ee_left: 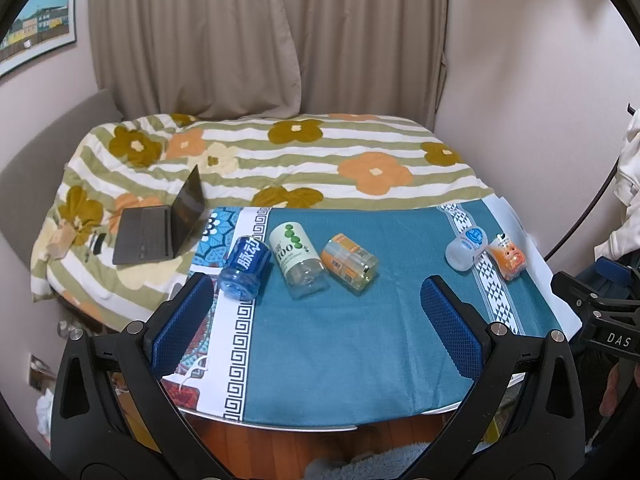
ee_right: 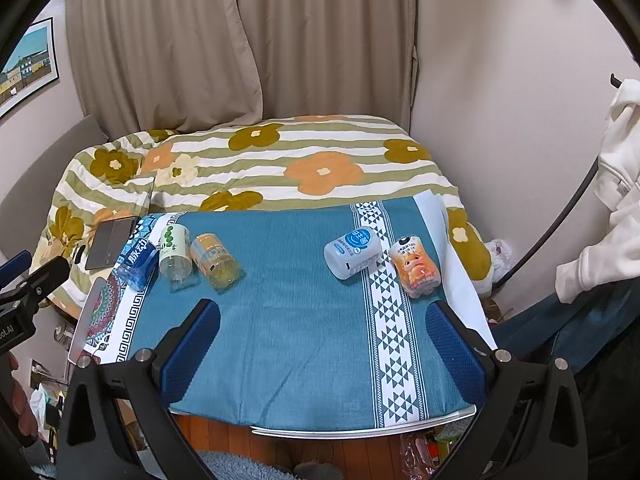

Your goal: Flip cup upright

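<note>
Several bottle-shaped cups lie on their sides on the blue tablecloth (ee_left: 340,332). On the left are a blue cup (ee_left: 245,266) (ee_right: 138,262), a white cup with green dots (ee_left: 297,256) (ee_right: 175,254) and an orange-labelled clear cup (ee_left: 349,261) (ee_right: 214,260). On the right are a white cup with a blue label (ee_left: 466,246) (ee_right: 353,252) and an orange cartoon cup (ee_left: 509,256) (ee_right: 416,266). My left gripper (ee_left: 316,320) is open and empty, short of the cups. My right gripper (ee_right: 324,340) is open and empty over the near cloth.
A bed with a flowered quilt (ee_left: 280,160) lies behind the table. An open laptop (ee_left: 160,228) rests on the quilt at the left. Curtains (ee_left: 260,40) hang behind. White clothing (ee_right: 612,200) hangs at the right. The table's near edge (ee_right: 340,432) is just below the grippers.
</note>
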